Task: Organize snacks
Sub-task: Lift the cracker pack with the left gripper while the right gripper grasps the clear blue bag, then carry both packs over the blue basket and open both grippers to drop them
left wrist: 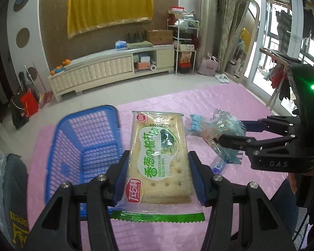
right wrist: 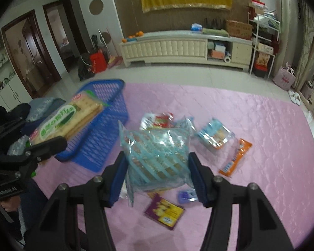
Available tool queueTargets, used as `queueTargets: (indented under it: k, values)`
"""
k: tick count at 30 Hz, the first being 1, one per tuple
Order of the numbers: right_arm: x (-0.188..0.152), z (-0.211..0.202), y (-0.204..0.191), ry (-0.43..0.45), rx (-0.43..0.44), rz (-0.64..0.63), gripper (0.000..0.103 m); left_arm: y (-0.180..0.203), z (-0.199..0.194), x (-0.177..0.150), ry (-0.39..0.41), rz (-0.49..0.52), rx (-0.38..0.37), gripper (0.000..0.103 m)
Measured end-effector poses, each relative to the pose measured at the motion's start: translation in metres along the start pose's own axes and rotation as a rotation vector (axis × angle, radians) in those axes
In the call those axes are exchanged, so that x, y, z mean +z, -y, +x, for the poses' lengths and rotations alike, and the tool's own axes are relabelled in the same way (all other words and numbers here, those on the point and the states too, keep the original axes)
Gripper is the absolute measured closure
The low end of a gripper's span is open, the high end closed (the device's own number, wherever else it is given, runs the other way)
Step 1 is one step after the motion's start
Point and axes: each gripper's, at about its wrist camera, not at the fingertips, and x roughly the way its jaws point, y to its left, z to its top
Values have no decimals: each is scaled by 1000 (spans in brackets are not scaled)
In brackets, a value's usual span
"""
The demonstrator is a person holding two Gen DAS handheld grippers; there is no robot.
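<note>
- The left gripper (left wrist: 159, 175) clamps a green-labelled soda cracker pack (left wrist: 160, 156) across its short sides, both blue pads pressed on the wrapper, so the flat pack rides level and clear of the pink quilted cover (left wrist: 198, 100).
- The right gripper (right wrist: 157, 177) has its jaws closed on a clear bag with light-blue stripes (right wrist: 155, 154), pads pinching the crinkled film from both sides; the bag looks lifted off the cover.
- Both grippers tilt steeply downward, side by side, the left nearer the blue plastic basket (right wrist: 106, 108), which looks empty.
- 5 more snacks lie loose on the cover: a red-and-white pack (right wrist: 157, 120), a blue cracker sleeve (right wrist: 214, 135), an orange wafer bar (right wrist: 235, 160), a small purple sweet (right wrist: 187, 195) and a purple-and-yellow pack (right wrist: 164, 211).
- Holding 2 packs at once probably saves a trip to the basket.
</note>
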Motion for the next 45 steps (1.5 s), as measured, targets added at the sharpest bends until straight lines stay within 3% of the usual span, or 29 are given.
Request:
queueTargets:
  k: [12, 22, 26, 39, 45]
  values:
    - [51, 27, -71, 46, 73, -58, 41, -94, -9, 11, -15, -58, 93, 51]
    - [81, 89, -93, -25, 73, -65, 41, -137, 28, 23, -74, -83, 139, 51]
    - [95, 110, -101, -52, 86, -64, 41, -153, 46, 22, -111, -96, 122, 52]
    - [107, 142, -113, -131, 84, -126, 40, -164, 84, 19, -196, -125, 96, 51]
    - [110, 149, -108, -146, 103, -94, 38, -165, 92, 25, -207, -136, 90, 49]
